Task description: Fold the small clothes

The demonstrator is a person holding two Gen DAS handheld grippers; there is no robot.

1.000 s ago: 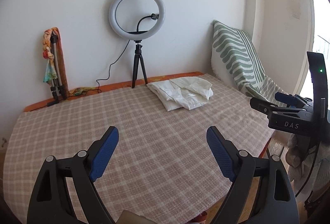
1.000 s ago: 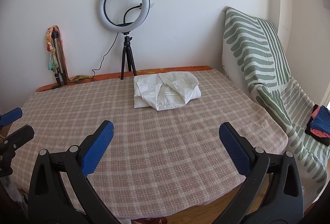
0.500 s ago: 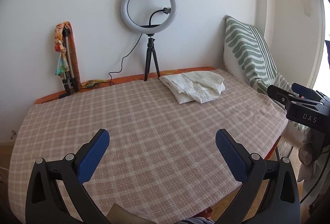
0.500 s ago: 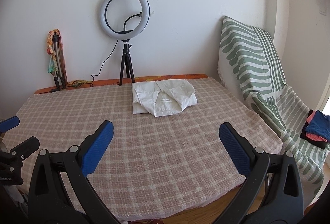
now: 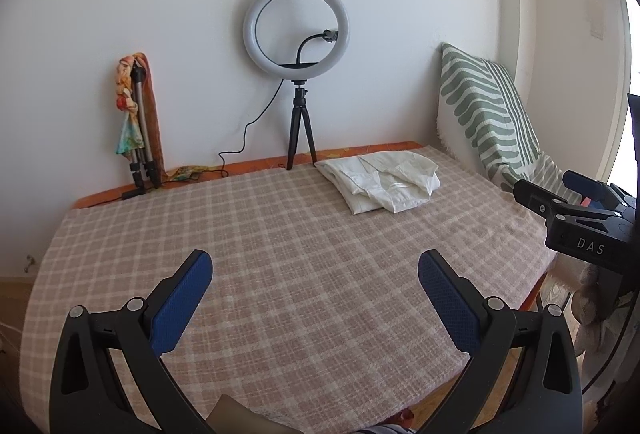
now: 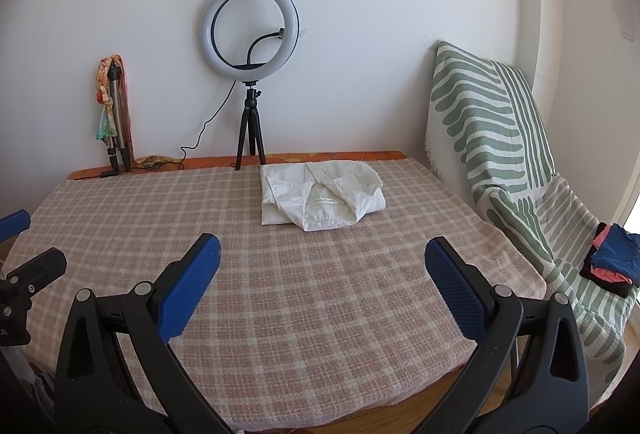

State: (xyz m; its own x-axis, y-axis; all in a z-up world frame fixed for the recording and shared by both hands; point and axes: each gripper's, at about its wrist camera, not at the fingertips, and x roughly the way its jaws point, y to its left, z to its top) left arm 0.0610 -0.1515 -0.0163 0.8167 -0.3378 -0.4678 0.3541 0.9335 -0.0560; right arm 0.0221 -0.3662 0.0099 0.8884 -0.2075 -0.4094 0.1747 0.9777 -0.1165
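Surface: pink-and-cream checked cloth over the desk [image 6: 304, 314], orange edge showing along the far side, white wall behind.
Nearest, left: left tongs [image 5: 316, 270], black arms with blue ribbed pads, spread wide and holding nothing, poised over the near half of the cloth.
Nearest, right: right tongs [image 6: 322, 254], same build, also gaping and holding nothing, above the near edge.
Cross-check: each tool's black body peeks into the other camera at the frame edge, so the pair sit side by side, well apart.
Mid-field: bare checks between the tongs and the garment, nothing to clear.
Task item: one white collared shirt [image 6: 320, 200], folded into a compact bundle, collar up, lying towards the far edge of the desk, just in front of the tripod legs.
Next pile: dark stack of small clothes in blue, coral and black [image 6: 612, 260], resting on the green-and-white striped throw [image 6: 500, 138] draped over the seat to the right.
Far wall: one white ring lamp on a black tripod [image 6: 250, 34]; one folded silver tripod wrapped in a colourful scarf [image 6: 112, 106] leaning left of it.
Step in hand: by my reading, between garments, one shirt looks done and both tools are free.
Next move calls for: probably a swing right to the stack on the throw, pinching only the top piece, then spreading it flat on the open checks.
Count: two tongs, one folded shirt, one waiting stack (pieces inside too bunched to number), one lamp, two tripods.
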